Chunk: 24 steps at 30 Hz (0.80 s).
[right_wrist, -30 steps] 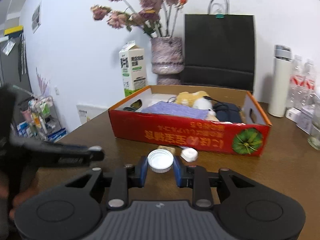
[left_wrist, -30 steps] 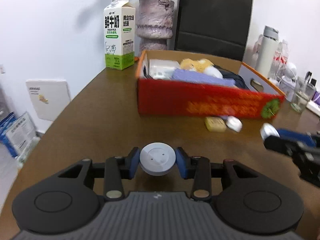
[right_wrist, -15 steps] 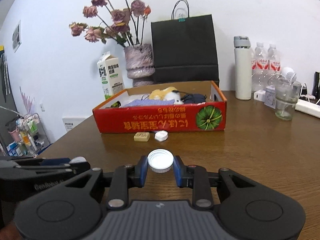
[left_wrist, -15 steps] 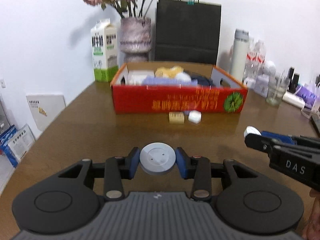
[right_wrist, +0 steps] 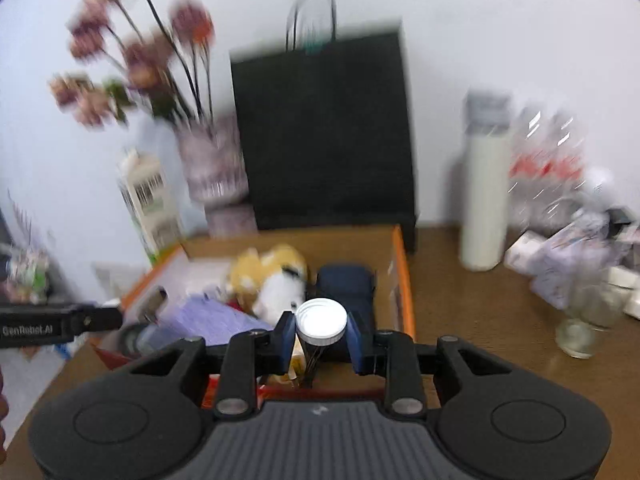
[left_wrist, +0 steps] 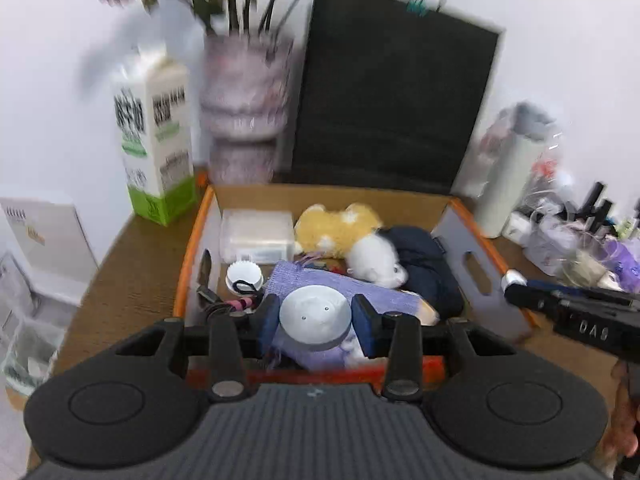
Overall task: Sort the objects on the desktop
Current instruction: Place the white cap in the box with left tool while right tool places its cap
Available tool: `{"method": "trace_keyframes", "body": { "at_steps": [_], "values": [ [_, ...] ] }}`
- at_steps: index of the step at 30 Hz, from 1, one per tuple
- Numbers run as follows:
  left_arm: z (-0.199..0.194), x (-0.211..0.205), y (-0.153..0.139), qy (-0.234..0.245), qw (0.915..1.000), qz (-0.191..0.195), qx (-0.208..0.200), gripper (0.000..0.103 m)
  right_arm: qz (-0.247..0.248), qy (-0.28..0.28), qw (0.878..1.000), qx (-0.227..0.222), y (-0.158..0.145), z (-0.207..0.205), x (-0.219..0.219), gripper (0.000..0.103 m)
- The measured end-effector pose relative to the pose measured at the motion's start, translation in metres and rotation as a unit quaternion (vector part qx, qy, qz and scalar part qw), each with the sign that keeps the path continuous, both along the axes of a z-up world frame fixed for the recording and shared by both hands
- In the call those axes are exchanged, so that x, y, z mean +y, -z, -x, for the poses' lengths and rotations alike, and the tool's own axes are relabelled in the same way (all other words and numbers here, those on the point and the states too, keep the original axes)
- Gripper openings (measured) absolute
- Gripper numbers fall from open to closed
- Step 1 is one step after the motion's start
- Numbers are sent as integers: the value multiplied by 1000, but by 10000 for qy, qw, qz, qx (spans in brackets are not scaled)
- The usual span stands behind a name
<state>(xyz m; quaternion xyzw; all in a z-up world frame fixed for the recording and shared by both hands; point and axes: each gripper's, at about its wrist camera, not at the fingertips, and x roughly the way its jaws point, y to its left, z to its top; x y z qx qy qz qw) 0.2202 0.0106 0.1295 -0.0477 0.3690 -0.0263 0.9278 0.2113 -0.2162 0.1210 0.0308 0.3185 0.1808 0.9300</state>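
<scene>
Over the red box [left_wrist: 192, 264], the left gripper [left_wrist: 315, 318] clamps a grey disc [left_wrist: 314, 316] and the right gripper [right_wrist: 321, 330] a white cap [right_wrist: 321, 320] (both smooth, round), so either might squirt out onto the desk [right_wrist: 480, 300].

The box [left_wrist: 476, 276] sits on the table [right_wrist: 480, 300] — carton [left_wrist: 154, 148], vase [left_wrist: 244, 120] and bag [left_wrist: 392, 108] behind it, bottle [right_wrist: 484, 200] to its right.
</scene>
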Motion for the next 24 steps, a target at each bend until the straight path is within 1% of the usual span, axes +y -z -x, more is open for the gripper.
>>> {"method": "trace_keyframes", "body": {
  "at_steps": [1,2,4,5,7,9,11,12,13,14,15,16,18,20,22,23,24],
  "values": [
    [-18,-4,7,41,9996,-180,199,40,78,-33,9995,306,5,-18,3,26],
    [-28,-3,14,26,9992,-254,303,40,212,-154,9977,619,12,-35,9,26],
    [-48,-6,27,149,9974,-506,486,40,434,-187,9926,1121,24,-56,17,26],
    [-55,-9,34,241,9959,-679,542,41,585,-323,9887,1344,30,-63,23,26],
    [-64,-13,47,462,9921,-937,695,41,848,-474,9817,1637,40,-72,31,26],
    [-70,-10,59,488,9908,-919,864,43,1088,-506,9758,1830,50,-81,36,26],
    [-71,-5,62,428,9918,-779,915,48,1448,-495,9716,1804,54,-86,42,28],
    [-68,-3,60,426,9926,-746,859,51,1500,-518,9706,1809,54,-87,42,27],
    [-64,-1,55,462,9934,-743,738,55,1491,-551,9697,1855,54,-87,43,31],
    [-58,0,47,515,9940,-754,603,58,1471,-581,9698,1858,54,-87,44,34],
    [-53,1,38,544,9944,-766,489,65,1429,-601,9704,1853,52,-86,43,34],
    [-49,2,29,538,9948,-778,388,71,1387,-631,9709,1846,49,-84,43,37],
    [-42,5,10,517,9954,-768,227,74,1341,-609,9732,1766,40,-85,41,40],
    [-36,6,-6,487,9961,-711,204,79,1249,-551,9775,1606,25,-83,39,44],
    [-27,4,-17,474,9964,-688,153,91,1069,-509,9824,1447,9,-79,37,49],
    [-20,2,-22,484,9961,-726,83,95,965,-529,9848,1345,0,-75,37,52],
    [-14,0,-25,473,9959,-770,-3,101,856,-563,9872,1225,-9,-69,37,54]
  ]
}}
